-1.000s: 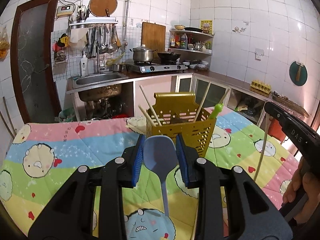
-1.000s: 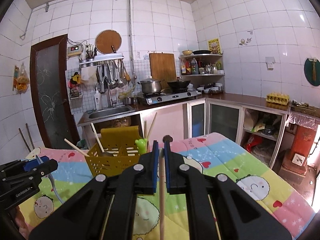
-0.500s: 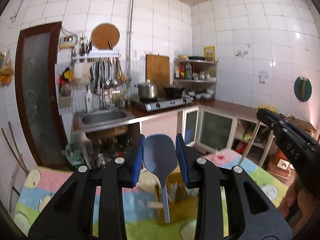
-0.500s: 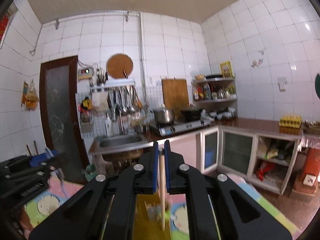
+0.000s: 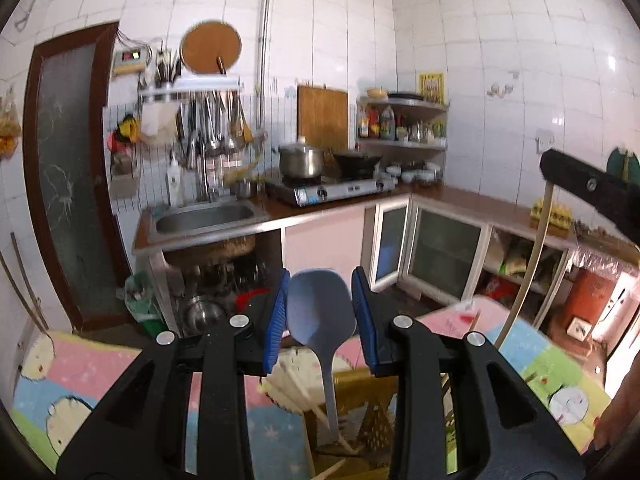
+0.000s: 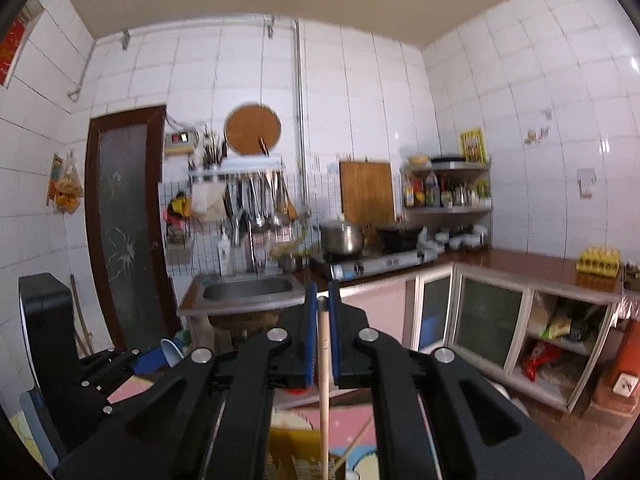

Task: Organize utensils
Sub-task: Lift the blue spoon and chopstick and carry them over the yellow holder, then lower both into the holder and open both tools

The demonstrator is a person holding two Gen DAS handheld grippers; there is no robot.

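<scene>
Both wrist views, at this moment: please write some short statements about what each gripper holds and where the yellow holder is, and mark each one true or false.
1. The left gripper holds a blue spoon by its bowl. True.
2. The spoon's handle points up. False: it hangs down.
3. The right gripper is open and empty. False: it is shut on a wooden chopstick.
4. The yellow utensil holder lies below the left gripper. True.
5. The holder stands on a bare wooden table. False: it stands on a colourful cartoon cloth.
</scene>
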